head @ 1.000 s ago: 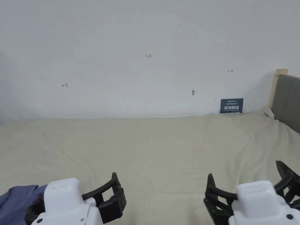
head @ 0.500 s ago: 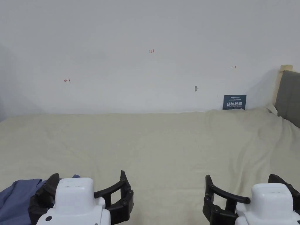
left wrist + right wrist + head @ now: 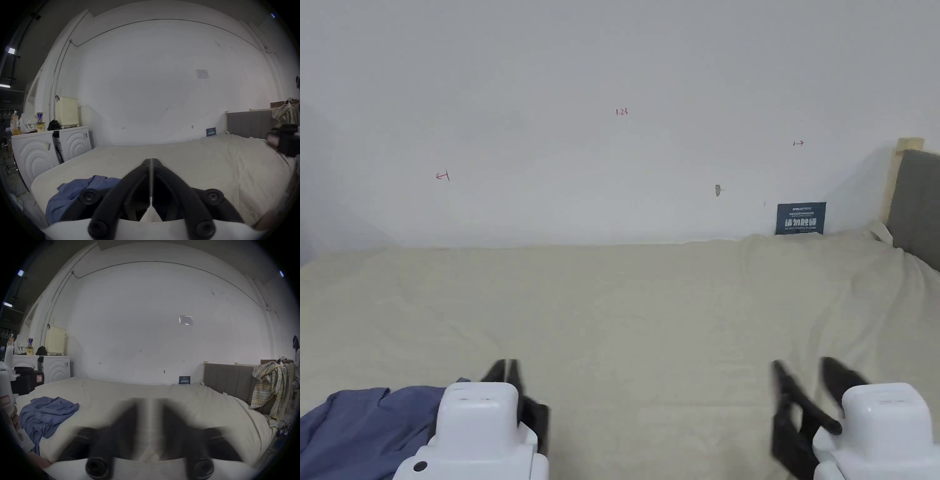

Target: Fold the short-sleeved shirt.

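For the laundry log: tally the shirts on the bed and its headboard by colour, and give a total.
Blue shirt: 1
Plaid shirt: 1
Total: 2

The short-sleeved shirt [image 3: 47, 413] I'm to fold is a soft, slate-blue cloth one, lying unfolded in a crumpled, creased heap. It sits on the near left corner of my cream-covered bed, one part trailing down over the bed's near edge. In my head view it [image 3: 359, 425] lies at lower left.
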The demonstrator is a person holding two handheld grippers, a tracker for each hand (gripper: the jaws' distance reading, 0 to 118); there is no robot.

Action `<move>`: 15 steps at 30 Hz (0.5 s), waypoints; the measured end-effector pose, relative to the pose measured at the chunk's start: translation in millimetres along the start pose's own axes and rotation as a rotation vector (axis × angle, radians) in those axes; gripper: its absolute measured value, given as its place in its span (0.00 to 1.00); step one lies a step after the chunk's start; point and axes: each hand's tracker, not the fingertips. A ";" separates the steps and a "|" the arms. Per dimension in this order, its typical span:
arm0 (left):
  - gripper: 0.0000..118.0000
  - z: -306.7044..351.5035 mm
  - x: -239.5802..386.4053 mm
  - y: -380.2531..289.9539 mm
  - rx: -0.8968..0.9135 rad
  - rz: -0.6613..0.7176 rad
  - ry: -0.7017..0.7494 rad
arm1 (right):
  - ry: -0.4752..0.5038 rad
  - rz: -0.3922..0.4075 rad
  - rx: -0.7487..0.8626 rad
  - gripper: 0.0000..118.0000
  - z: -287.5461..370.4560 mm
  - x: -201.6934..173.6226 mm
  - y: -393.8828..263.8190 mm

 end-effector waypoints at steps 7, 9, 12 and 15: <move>0.00 -7.7 -17.3 -4.4 -0.060 0.079 0.016 | -0.058 -0.050 -0.058 0.00 -11.9 11.8 -3.1; 0.00 -9.3 -15.2 -5.7 -0.063 0.060 0.019 | -0.071 -0.038 -0.059 0.00 -12.5 14.3 -3.2; 0.00 -7.7 -17.6 -4.1 -0.059 0.067 0.008 | -0.070 -0.029 -0.071 0.00 -17.1 12.4 -4.3; 0.00 -2.5 -35.0 -3.9 -0.063 0.087 0.011 | -0.036 -0.003 -0.091 0.00 -23.9 -5.3 -3.8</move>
